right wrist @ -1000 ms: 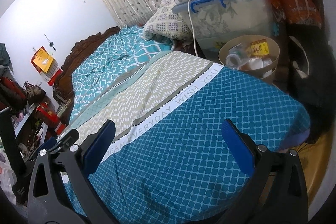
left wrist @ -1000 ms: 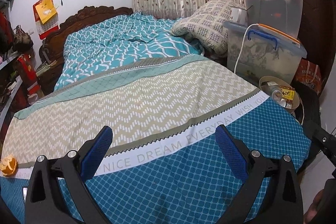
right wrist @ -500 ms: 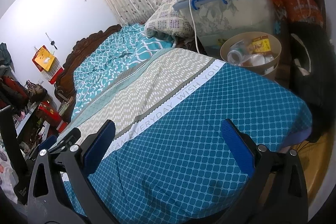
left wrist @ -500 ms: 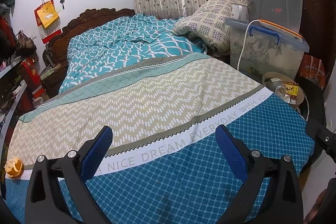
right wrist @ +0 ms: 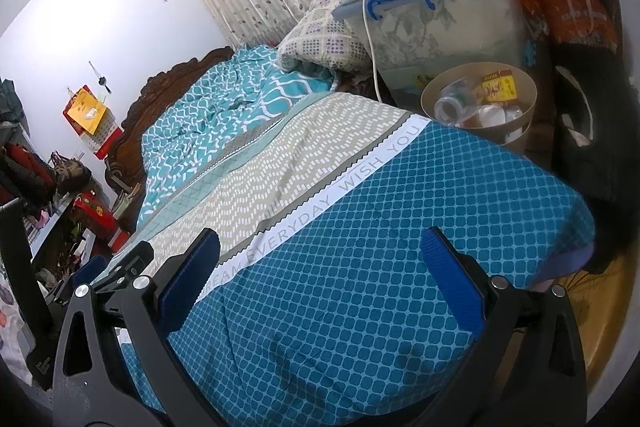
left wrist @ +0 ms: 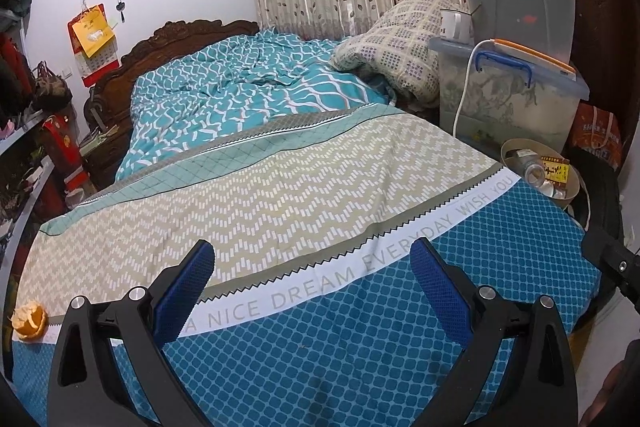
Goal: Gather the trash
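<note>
Hovering above the bed cover (left wrist: 280, 195), left gripper (left wrist: 312, 267) with its 2 blue fingers (left wrist: 188, 283) spread wide, nothing between. Same for the right gripper (right wrist: 320, 259): spread apart, empty. Orange peel (left wrist: 29, 319) on the cover, far left of the left fingers. Well beyond the right finger, off the bed's corner, a bin (right wrist: 524, 115) holding trash.

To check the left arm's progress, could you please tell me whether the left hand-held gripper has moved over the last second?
Yes. The left hand-held gripper has pulled back and swung slightly left: the orange peel sits further into view.
</note>
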`<control>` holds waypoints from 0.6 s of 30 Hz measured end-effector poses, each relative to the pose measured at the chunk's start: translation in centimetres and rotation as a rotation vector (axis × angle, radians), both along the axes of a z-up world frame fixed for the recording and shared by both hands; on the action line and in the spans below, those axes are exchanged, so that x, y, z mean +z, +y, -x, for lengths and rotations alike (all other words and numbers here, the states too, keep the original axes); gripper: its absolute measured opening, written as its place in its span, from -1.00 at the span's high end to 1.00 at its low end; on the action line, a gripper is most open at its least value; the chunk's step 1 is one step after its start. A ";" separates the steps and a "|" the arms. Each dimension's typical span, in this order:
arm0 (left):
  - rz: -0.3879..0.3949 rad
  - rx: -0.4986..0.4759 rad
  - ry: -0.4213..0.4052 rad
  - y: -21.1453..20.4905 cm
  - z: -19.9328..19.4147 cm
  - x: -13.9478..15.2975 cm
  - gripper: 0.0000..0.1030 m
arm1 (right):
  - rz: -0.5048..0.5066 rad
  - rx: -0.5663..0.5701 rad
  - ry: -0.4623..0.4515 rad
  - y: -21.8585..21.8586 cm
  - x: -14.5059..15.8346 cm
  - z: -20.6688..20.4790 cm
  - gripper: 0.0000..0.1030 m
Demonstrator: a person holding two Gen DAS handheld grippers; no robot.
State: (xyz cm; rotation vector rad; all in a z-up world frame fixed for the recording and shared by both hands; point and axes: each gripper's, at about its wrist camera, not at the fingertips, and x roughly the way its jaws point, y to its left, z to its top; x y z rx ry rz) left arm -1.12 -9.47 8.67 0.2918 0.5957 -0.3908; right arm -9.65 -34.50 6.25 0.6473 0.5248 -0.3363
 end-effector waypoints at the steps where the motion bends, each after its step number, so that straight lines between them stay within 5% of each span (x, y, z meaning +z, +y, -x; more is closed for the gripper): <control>1: 0.003 0.001 0.003 0.1 0.0 0.0 -0.83 | 0.001 0.000 -0.001 0.0 0.0 0.0 -0.93; 18: -0.006 0.004 0.004 -0.1 -0.1 -0.1 -0.83 | -0.029 0.014 -0.004 0.0 -0.1 -0.1 -0.93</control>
